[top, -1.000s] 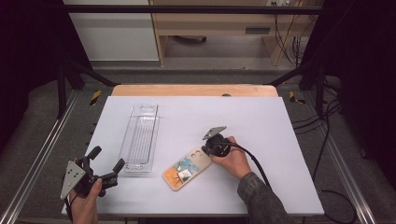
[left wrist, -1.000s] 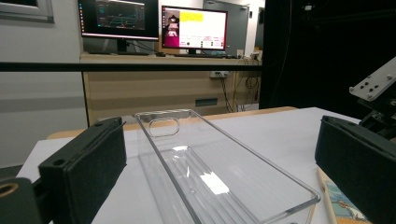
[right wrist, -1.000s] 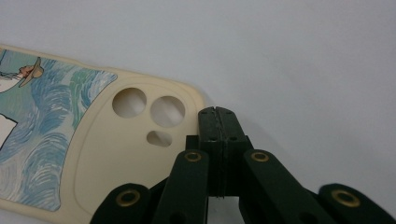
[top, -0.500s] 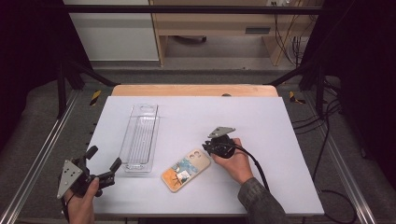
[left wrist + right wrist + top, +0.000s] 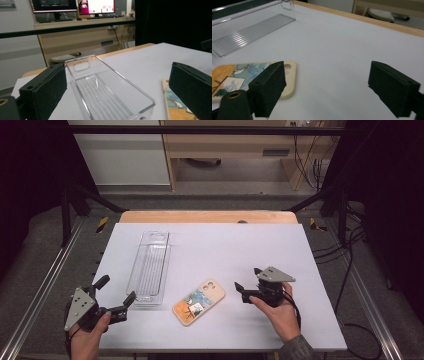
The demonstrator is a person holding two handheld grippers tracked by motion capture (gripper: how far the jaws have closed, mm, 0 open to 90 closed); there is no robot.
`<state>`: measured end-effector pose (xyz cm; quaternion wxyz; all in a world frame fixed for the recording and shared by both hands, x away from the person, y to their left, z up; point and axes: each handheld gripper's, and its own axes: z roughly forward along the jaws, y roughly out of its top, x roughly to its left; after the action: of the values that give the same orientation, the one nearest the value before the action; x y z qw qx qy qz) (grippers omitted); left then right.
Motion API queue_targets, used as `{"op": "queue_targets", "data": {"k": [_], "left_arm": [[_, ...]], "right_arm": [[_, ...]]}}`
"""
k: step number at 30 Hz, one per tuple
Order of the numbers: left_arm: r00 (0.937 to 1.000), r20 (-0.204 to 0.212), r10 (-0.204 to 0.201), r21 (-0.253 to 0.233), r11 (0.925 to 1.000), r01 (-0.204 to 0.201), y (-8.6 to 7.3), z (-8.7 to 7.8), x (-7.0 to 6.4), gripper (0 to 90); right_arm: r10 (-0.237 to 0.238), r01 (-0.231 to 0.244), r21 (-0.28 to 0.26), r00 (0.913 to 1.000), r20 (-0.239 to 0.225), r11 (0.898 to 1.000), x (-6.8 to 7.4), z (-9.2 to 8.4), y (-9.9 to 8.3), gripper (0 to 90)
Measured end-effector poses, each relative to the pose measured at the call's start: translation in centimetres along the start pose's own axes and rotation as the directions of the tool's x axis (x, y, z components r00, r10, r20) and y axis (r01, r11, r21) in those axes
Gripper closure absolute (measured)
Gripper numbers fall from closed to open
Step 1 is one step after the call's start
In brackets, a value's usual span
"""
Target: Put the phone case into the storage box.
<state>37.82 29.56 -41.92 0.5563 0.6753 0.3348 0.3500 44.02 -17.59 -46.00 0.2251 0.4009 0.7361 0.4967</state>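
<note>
Since the earlier frame the right gripper (image 5: 248, 285) has come away from the phone case (image 5: 199, 301) and now sits well apart from it at the case's 3 o'clock. Its jaws have just been opening and stand spread with nothing between them. The case has kept its place, flat on the white table (image 5: 225, 250) with its painted back up, lying at about 6 o'clock from the table's middle (its camera cut-out end points toward 2 o'clock).

By my reading, the release is done: the case lies free on the table, touched by neither gripper. What may remain is moving it into the clear tray (image 5: 149, 267), which holds nothing yet and lies just beside the case at its 10 o'clock, long axis running from 12 to 6.

From the high view the left gripper (image 5: 116, 296) hovers at the tray's 7 o'clock corner, jaws spread wide and empty. In the left gripper view those jaws frame the tray's near end (image 5: 110, 100), with the case's edge (image 5: 175, 105) beside the right-hand one.

Room for moving is generous. Bare surface stretches from the case toward 12 and 2 o'clock. The near table edge runs close below both hands, and the tray's thin upright walls are the one thing to clear on the way in.
</note>
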Motion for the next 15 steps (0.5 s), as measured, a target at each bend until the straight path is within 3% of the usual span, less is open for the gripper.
{"op": "queue_targets", "data": {"k": [3,7,8,12,15], "left_arm": [[0.9995,0.031,0.010,0.042,0.9991,-0.011,0.3,0.8,-1.1,1.3],[0.9967,0.081,0.010,0.093,0.9955,-0.018,0.5,1.9,-2.8,1.5],[0.9960,0.088,0.018,0.100,0.9946,-0.027,0.6,2.1,-3.3,1.4],[0.9895,0.141,0.031,0.122,0.9913,-0.049,0.8,3.6,-5.6,1.1],[0.9846,0.169,0.044,0.154,0.9855,-0.071,1.0,4.7,-7.0,1.3]], "right_arm": [[-0.003,0.003,-0.028,0.9999,0.010,1.000,-0.5,-2.9,-1.3,8.5],[-0.012,0.014,-0.046,0.9994,0.032,0.999,-1.0,-4.6,-2.4,8.3],[0.021,-0.018,-0.079,0.9988,0.044,0.997,-1.6,-5.4,-3.2,8.9],[0.076,-0.068,-0.138,0.9958,0.052,0.988,-2.5,-5.9,-4.5,9.8],[0.066,-0.058,-0.142,0.9964,0.054,0.988,-2.8,-6.0,-4.7,9.8]]}}
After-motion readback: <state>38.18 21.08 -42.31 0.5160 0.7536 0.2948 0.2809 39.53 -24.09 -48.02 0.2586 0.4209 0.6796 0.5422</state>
